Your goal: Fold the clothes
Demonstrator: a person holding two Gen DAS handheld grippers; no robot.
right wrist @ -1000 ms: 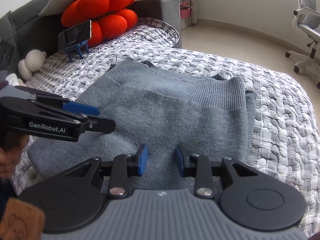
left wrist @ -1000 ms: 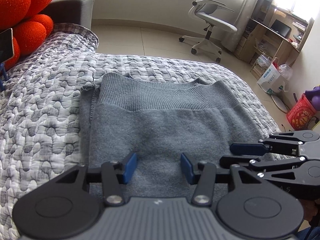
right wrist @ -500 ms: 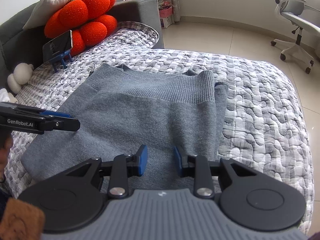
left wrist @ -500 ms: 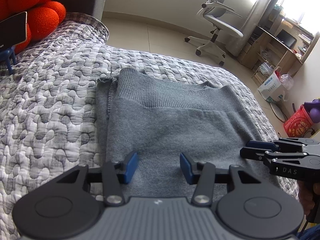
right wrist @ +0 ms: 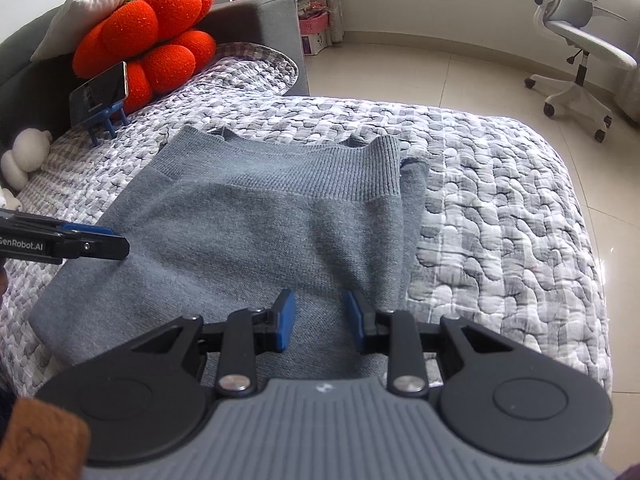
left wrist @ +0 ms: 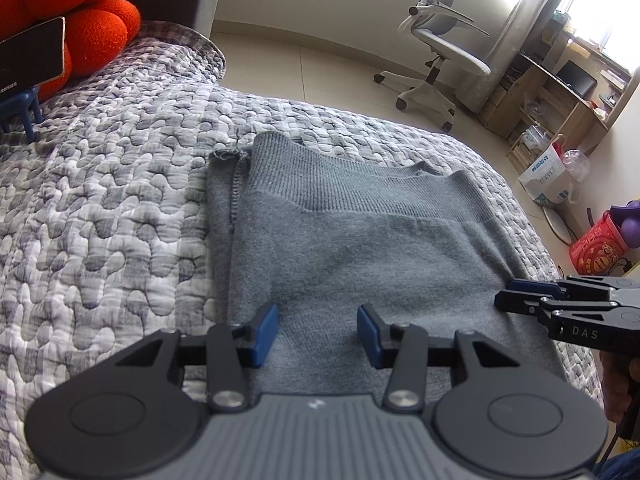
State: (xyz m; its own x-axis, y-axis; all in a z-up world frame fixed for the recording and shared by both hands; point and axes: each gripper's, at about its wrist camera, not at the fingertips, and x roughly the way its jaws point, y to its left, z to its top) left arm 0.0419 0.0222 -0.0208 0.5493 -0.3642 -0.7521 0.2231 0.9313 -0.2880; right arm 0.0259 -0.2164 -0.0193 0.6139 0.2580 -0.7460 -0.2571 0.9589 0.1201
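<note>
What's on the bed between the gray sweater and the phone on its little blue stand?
Nothing but bare quilt lies between the sweater and the phone; the right wrist view shows it best.

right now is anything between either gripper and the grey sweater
Nothing visible. The left gripper and right gripper both hang open directly over the near part of the grey sweater, with only bare knit fabric ahead of their fingertips.

Sweater (left wrist: pixel 360 248): plain grey, ribbed band. Quilt (left wrist: pixel 100 208): grey-white mottled pebble pattern. Cushion (right wrist: pixel 152 36): orange-red. Phone stand (right wrist: pixel 106 122): blue. Chair (right wrist: pixel 580 40): pale grey. Left gripper (left wrist: pixel 318 330), right gripper (right wrist: pixel 318 320): black, blue pads. Box (left wrist: pixel 598 244): red.
</note>
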